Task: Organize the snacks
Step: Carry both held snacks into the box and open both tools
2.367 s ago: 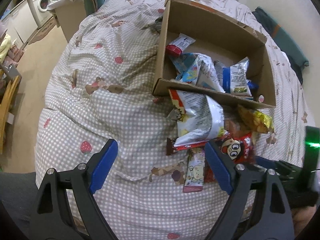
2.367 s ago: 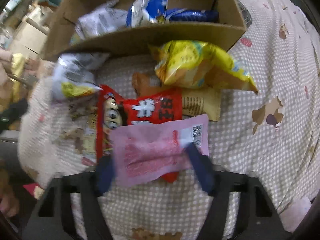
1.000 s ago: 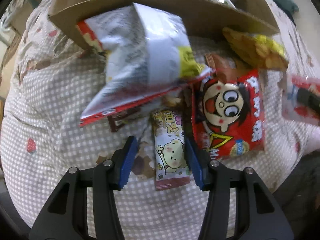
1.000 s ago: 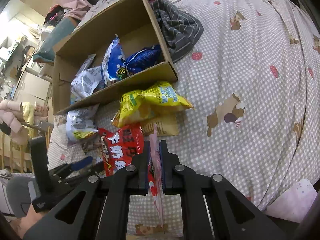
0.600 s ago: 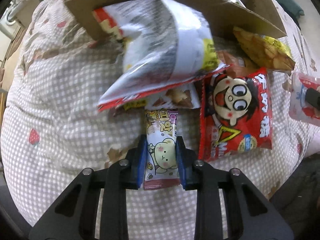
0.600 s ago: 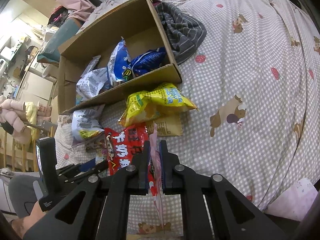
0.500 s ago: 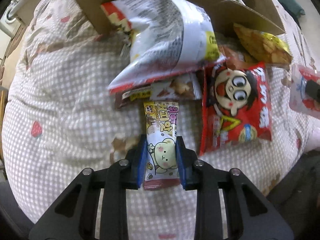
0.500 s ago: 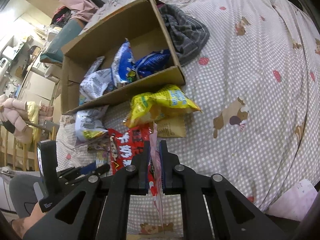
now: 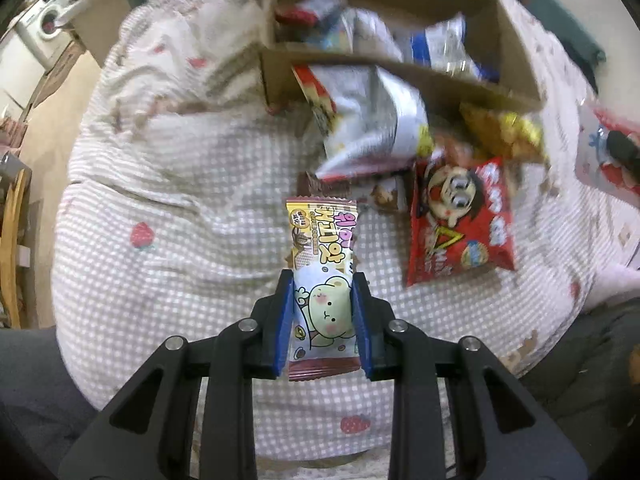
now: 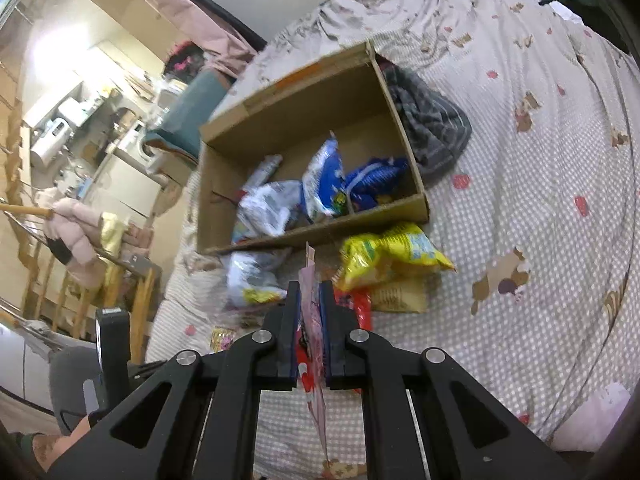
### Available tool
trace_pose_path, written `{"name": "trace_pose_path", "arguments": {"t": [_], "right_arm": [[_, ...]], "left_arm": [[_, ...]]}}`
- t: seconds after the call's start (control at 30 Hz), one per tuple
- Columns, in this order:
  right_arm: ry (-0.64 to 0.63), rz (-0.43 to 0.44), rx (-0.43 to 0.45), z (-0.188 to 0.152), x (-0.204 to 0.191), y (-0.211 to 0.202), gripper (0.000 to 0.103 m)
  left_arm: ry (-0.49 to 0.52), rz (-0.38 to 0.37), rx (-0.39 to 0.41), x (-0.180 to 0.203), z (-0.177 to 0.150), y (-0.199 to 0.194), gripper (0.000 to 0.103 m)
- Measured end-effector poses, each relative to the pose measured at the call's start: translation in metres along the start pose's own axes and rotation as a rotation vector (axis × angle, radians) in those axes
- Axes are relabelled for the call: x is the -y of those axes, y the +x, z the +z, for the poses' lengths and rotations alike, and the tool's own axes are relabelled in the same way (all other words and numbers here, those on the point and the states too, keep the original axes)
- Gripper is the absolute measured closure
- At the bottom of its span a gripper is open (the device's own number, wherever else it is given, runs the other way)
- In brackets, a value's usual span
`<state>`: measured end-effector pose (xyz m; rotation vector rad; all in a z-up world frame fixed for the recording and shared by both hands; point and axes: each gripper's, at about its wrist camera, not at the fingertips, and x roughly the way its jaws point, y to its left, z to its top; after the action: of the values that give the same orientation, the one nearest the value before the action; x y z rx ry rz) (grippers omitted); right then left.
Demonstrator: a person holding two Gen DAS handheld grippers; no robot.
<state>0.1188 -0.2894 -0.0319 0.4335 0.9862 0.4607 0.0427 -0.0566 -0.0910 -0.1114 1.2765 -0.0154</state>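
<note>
My left gripper (image 9: 322,280) is shut on a bear-print snack bar (image 9: 322,264) and holds it above the checked bedspread. My right gripper (image 10: 309,288) is shut on a thin pink snack packet (image 10: 310,308), seen edge-on; that packet also shows at the right of the left wrist view (image 9: 608,156). An open cardboard box (image 10: 304,120) holds several snack bags. Outside its near wall lie a red cartoon-face bag (image 9: 460,220), a silver bag (image 9: 372,128) and a yellow bag (image 10: 392,256).
A grey striped cloth (image 10: 432,124) lies beside the box's right wall. The bed's left edge drops to the floor, with a washing machine (image 9: 40,28) and wooden furniture (image 9: 12,240) beyond. A brown bar (image 9: 320,188) lies under the silver bag.
My left gripper closed on the bear-print bar and lifted it back from the pile. My right gripper rose with the pink packet, bringing the box more into view.
</note>
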Motion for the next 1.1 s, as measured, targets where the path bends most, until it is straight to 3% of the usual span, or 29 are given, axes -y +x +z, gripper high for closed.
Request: {"name": "trace_pose_path", "arguments": {"t": [0.13,0.43,0.7,1.1], "right_arm": [[-0.013,0.046,0.068,0.003,-0.008,-0.012,0.094],[-0.047,0.073,0.192,0.010,-0.019,-0.033,0.094],[-0.022,0.050,0.185,0.023,-0.015,-0.027,0.094],[-0.054,-0.037,0.193,0.091,-0.010,-0.006,0.094]], "left_arm": [[-0.018,0.016,0.094,-0.014,0.002,-0.037,0.079],[-0.052,0.037,0.243,-0.046,0.065,-0.072,0.079],[-0.004,0.028,0.290,-0.037,0.110,-0.080,0.079],[0.030,0.016,0.304,-0.025,0.172,-0.059,0.079]]}}
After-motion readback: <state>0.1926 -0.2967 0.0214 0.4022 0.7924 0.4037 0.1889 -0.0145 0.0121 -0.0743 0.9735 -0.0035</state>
